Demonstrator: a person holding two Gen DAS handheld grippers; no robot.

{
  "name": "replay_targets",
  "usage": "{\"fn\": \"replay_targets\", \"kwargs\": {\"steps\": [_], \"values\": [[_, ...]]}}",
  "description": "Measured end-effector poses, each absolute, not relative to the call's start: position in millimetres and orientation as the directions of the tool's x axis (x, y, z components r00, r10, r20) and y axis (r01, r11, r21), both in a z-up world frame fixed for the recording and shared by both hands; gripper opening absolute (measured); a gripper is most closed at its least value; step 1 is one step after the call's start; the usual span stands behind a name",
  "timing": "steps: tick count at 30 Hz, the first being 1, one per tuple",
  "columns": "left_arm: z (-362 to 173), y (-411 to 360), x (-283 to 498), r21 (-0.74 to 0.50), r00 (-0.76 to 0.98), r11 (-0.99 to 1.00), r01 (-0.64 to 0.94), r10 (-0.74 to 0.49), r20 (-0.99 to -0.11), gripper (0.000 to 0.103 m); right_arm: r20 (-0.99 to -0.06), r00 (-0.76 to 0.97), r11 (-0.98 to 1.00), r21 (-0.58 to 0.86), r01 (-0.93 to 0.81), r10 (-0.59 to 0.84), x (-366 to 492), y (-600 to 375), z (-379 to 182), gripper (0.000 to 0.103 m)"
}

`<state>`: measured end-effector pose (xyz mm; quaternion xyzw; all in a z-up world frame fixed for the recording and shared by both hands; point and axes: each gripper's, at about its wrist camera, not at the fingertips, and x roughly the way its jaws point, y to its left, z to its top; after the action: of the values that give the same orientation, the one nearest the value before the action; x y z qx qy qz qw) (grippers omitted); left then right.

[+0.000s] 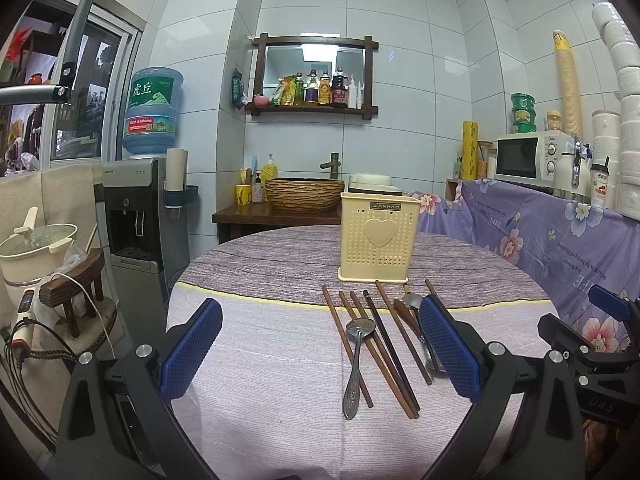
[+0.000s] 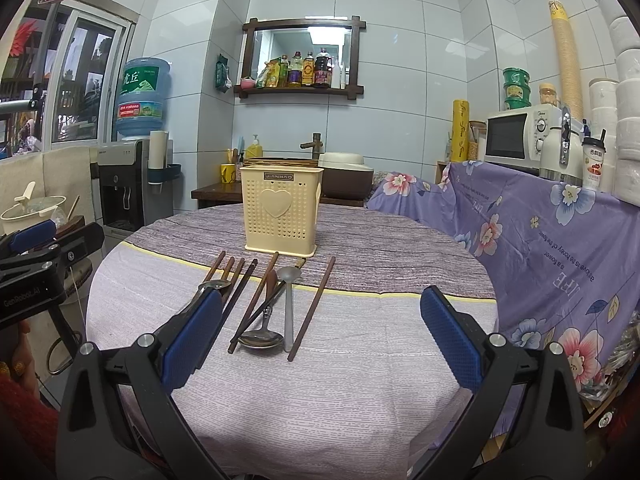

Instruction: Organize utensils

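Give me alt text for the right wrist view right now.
The open right gripper hovers over a round table where wooden chopsticks and metal spoons lie loose in front of an upright cream utensil holder. The left gripper shows at the left edge.

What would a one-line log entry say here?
left gripper: open | right gripper: open | chopsticks, spoons: on table | holder: upright

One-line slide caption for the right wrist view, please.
Open right gripper above the round table, facing scattered chopsticks and spoons before a cream utensil holder.
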<state>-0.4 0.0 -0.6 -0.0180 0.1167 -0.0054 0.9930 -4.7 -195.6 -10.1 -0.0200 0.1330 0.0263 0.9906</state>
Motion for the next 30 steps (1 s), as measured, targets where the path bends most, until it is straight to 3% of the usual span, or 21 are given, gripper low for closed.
{"fn": "replay_targets", "kwargs": {"steps": [30], "values": [[-2.0,0.4,-0.3,-0.037,0.972,0.999,0.007,-0.015,-0.234,0.098,-0.265,0.963,0.998,-0.037,-0.057,0.046,-2.9,-190.7,-11.7,0.098]]}}
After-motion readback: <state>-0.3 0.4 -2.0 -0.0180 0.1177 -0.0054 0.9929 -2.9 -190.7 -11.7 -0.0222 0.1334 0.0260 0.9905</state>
